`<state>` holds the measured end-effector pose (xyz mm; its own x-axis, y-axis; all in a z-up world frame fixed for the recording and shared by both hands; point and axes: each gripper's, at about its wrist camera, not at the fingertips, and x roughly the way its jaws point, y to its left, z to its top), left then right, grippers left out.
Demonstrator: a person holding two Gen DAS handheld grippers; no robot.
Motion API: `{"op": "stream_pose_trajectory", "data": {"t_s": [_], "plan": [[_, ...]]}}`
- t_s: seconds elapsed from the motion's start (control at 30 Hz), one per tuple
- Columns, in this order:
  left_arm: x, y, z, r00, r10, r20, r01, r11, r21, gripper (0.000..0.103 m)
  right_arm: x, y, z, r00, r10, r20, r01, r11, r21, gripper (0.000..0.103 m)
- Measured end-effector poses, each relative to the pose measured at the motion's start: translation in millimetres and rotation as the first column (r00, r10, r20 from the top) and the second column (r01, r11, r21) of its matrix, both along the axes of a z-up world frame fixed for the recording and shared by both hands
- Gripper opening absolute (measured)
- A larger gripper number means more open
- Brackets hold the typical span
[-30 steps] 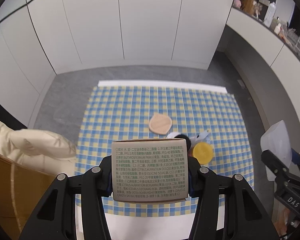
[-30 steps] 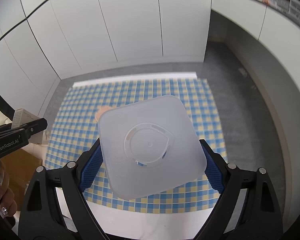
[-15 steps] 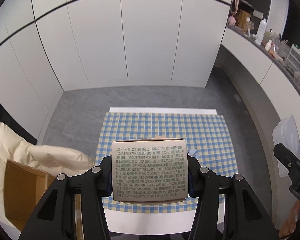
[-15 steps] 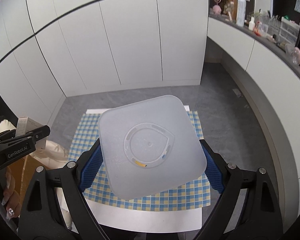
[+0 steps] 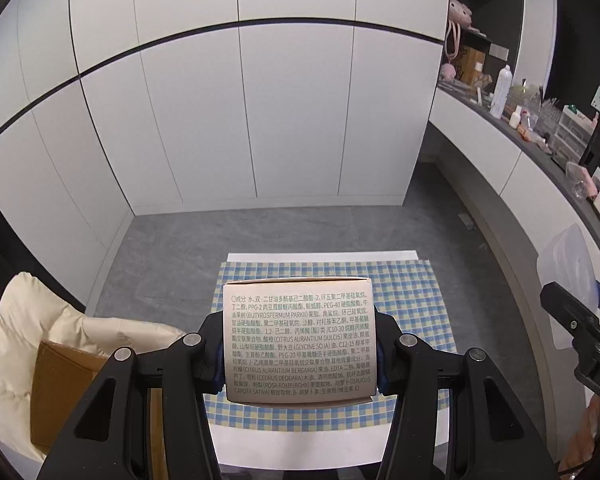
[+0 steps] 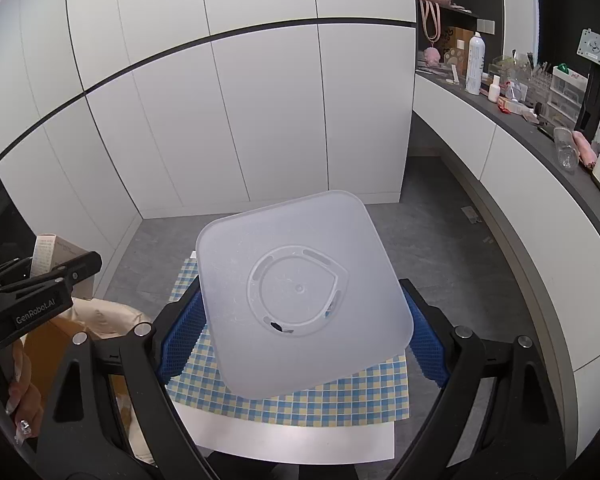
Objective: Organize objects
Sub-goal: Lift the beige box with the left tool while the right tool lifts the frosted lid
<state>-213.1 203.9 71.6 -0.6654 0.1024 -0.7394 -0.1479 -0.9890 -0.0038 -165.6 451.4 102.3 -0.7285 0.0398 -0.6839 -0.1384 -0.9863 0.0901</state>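
Left hand-held gripper (image 5: 300, 346) is clamped on a printed carton (image 5: 300, 344), upright, text face to camera; right hand-held gripper (image 6: 302, 320) is clamped wide on a frosted square container (image 6: 300, 296), base toward the lens. Both hang high over the checked cloth (image 5: 412, 304) on the bench (image 5: 300, 440), which lies below and ahead of each. A cream cushion (image 5: 40, 320) and brown box (image 5: 60, 384) sit left, nearer the left hand; nothing visibly blocks the way down.

Both hand-held grippers are rising well above the small white table (image 5: 332, 446): the blue-and-yellow checked cloth (image 5: 412, 300) is shrinking in both wrist views, while more grey floor and white cabinet fronts (image 5: 300, 120) are coming into sight. The round peach pad and yellow-capped items seen on the cloth a second ago are now disappearing behind the beige printed cardboard box (image 5: 300, 346), and the cluttered dark counter (image 6: 540, 120) is coming into fuller view at the right.
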Motion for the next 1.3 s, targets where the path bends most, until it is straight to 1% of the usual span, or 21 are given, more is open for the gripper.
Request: {"op": "stream_pose_trajectory", "data": {"t_s": [0.1, 0.23, 0.43, 0.6, 0.87, 1.03, 1.17, 1.3], "plan": [[5.6, -0.4, 5.2, 1.000, -0.006, 0.003, 0.006, 1.000, 0.009, 0.053, 9.3, -2.7, 8.3, 1.000, 0.001, -0.011, -0.001, 1.000, -0.001, 0.091], [12.8, -4.3, 9.8, 1.000, -0.023, 0.015, 0.022, 0.999, 0.049, 0.053, 14.7, -4.1, 13.0, 1.000, 0.004, -0.015, -0.004, 1.000, 0.011, 0.091], [21.0, -5.1, 13.2, 1.000, -0.023, 0.013, 0.022, 0.999, 0.043, 0.053, 25.5, -8.9, 23.9, 1.000, 0.009, -0.029, -0.009, 0.999, 0.032, 0.091], [30.7, -5.9, 17.1, 1.000, -0.021, -0.002, 0.021, 0.999, 0.025, 0.053, 30.7, -10.5, 29.7, 0.999, 0.012, -0.033, -0.010, 0.999, 0.046, 0.091], [47.1, -8.0, 23.8, 1.000, -0.021, -0.007, 0.021, 0.999, 0.024, 0.053, 41.8, -9.9, 32.3, 0.999, 0.008, -0.038, -0.008, 1.000, 0.023, 0.091], [61.0, -8.5, 23.8, 1.000, -0.016, -0.002, 0.016, 1.000, 0.025, 0.053, 52.4, -8.0, 29.0, 1.000, -0.004, -0.012, 0.005, 1.000, 0.024, 0.091], [76.3, -12.0, 21.6, 1.000, -0.012, -0.003, 0.012, 0.999, 0.034, 0.053, 66.7, -7.3, 23.6, 1.000, -0.008, 0.003, 0.008, 1.000, 0.021, 0.091], [93.6, -14.9, 24.1, 1.000, -0.014, -0.015, 0.014, 1.000, 0.027, 0.053, 83.4, -6.8, 18.0, 1.000, -0.018, 0.006, 0.018, 1.000, 0.024, 0.091]]}}
